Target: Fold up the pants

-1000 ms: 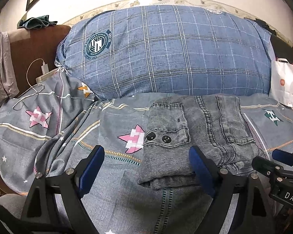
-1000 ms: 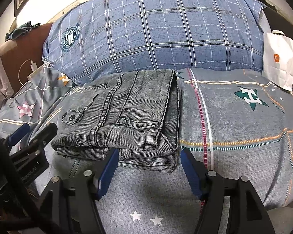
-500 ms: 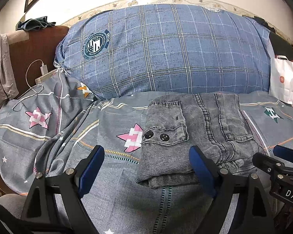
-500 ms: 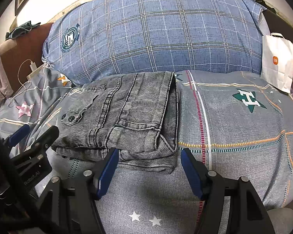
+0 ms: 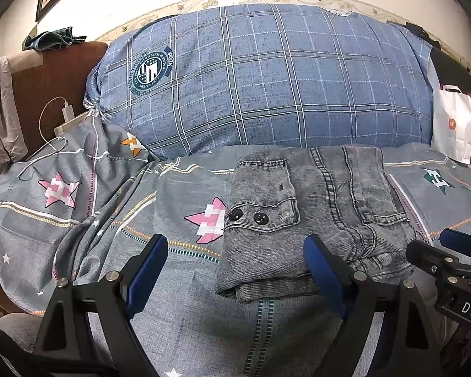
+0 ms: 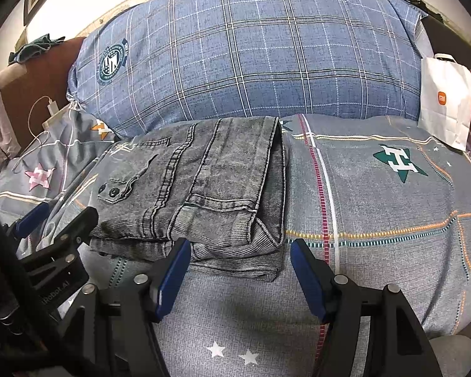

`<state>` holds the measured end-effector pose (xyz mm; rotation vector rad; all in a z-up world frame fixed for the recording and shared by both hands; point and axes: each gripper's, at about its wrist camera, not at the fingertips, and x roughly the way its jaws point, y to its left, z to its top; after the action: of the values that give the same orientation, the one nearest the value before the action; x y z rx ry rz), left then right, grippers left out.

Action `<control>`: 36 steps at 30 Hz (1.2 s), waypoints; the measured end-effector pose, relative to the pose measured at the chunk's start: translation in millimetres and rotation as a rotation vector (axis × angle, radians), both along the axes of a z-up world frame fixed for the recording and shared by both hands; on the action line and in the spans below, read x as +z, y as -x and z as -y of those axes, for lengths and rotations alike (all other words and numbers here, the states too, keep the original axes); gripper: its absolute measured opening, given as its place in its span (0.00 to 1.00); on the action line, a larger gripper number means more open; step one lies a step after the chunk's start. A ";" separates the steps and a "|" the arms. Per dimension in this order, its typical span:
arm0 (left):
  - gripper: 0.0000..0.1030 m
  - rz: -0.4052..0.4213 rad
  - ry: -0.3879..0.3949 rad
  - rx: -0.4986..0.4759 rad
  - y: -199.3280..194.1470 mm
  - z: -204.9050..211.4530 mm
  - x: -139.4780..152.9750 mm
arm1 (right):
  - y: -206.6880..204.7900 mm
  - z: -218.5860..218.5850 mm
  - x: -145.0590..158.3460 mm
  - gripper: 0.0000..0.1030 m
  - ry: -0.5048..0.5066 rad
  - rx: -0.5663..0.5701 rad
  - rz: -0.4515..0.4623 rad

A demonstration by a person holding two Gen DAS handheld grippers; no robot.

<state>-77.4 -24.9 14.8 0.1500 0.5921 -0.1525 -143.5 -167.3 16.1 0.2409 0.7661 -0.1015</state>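
One "mi" logo, white bag (image 6: 446,100)

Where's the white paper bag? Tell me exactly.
The white paper bag stands at the right edge of both wrist views, on the grey bedspread, against the blue plaid pillow's right end.

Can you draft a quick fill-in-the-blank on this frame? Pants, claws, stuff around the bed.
1. The grey pants lie ____ into a compact stack on the patterned bedsheet.
2. Both the left claw and the right claw are ____, gripping nothing.
3. Directly behind the pants sits a large blue ____ bundle.
4. The white paper bag stands at the ____ edge of both views.

Missing words: folded; open; plaid; right
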 end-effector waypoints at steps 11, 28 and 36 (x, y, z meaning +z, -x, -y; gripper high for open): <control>0.86 -0.004 0.006 -0.007 0.4 0.8 1.1 | 3.6 -0.5 4.8 0.68 0.003 0.005 0.023; 0.86 0.002 0.026 -0.006 1.2 -3.4 3.1 | 7.2 -3.2 12.4 0.68 0.010 0.032 0.067; 0.86 -0.003 0.042 -0.004 -1.2 -6.4 2.7 | 6.2 -1.4 10.9 0.68 0.008 0.037 0.064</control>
<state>-76.1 -18.5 17.4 0.1105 0.5913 -0.1691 -149.7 -166.0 27.0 0.2212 0.7066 -0.0616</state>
